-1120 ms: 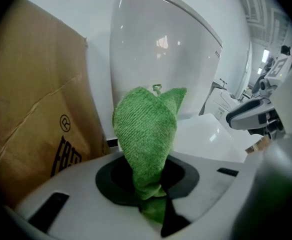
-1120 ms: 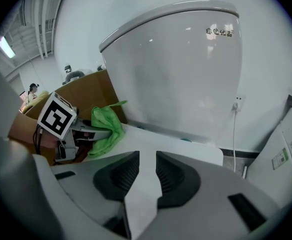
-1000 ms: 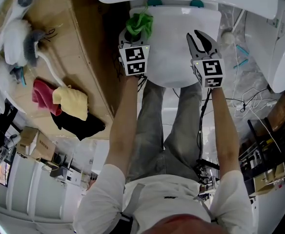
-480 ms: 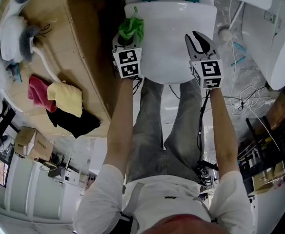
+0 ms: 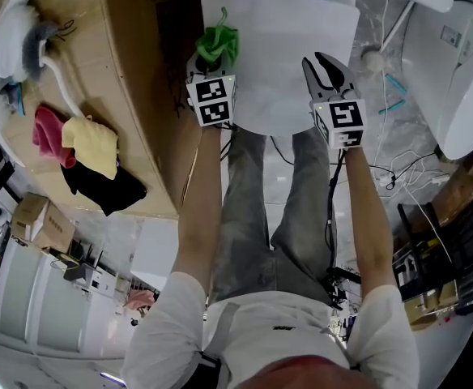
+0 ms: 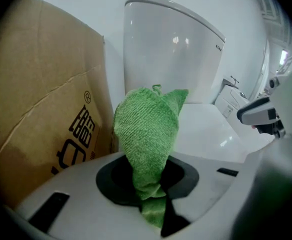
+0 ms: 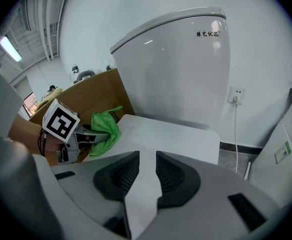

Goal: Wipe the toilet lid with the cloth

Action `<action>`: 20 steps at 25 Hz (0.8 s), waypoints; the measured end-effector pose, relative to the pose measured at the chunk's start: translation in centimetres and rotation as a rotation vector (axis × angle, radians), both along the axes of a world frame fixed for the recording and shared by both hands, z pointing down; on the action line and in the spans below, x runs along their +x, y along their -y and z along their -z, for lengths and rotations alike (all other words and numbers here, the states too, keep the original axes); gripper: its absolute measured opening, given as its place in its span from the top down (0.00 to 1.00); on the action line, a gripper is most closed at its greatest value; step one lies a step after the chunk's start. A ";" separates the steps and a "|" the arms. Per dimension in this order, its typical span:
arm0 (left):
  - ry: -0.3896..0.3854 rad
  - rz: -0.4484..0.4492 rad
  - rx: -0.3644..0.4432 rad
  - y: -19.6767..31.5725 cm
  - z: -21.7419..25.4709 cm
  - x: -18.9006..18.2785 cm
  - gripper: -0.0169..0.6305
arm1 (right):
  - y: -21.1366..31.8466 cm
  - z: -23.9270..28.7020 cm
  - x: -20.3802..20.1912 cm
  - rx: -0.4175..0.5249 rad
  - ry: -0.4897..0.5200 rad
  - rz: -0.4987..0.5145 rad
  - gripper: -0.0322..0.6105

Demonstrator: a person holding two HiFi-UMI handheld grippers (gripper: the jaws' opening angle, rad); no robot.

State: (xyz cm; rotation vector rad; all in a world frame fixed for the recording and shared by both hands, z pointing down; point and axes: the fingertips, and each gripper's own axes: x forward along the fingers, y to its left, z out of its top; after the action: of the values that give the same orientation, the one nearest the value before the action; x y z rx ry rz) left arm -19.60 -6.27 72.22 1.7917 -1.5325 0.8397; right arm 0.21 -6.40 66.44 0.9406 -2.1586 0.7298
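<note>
The white toilet lid lies shut below me. A crumpled green cloth sits at the lid's left edge, and my left gripper is shut on it. In the left gripper view the cloth bulges up from between the jaws of my left gripper, with the lid beyond it. My right gripper hovers over the lid's right side. Its jaws stand a little apart with only the lid showing between them. The right gripper view also shows the right gripper and the cloth.
The white tank rises behind the lid. A brown cardboard box stands close on the left, with red, yellow and black cloths on it. Cables trail on the floor at the right, near another white fixture.
My left gripper with the cloth has slid slightly nearer along the lid's left edge. The right gripper has barely moved. The head view has shifted a little.
</note>
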 end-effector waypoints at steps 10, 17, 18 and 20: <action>0.001 0.045 -0.013 -1.4 -0.2 3.0 0.84 | -0.6 -0.6 4.0 -0.011 -0.007 0.016 0.77; 0.002 0.036 -0.013 -1.5 -0.2 6.0 0.84 | -1.0 -1.0 6.7 -0.016 -0.003 -0.015 0.78; 0.003 0.032 -0.011 -1.5 -0.2 6.5 0.84 | -1.1 -1.1 7.2 -0.018 -0.002 -0.022 0.78; 0.007 0.024 -0.010 -1.6 -0.2 7.4 0.84 | -1.5 -1.3 8.2 -0.022 -0.001 -0.033 0.78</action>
State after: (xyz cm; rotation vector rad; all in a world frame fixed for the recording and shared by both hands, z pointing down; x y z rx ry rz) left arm -12.21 -4.71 72.40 1.7617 -1.5482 0.8416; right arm 8.36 -4.89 67.75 0.9673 -2.1348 0.7678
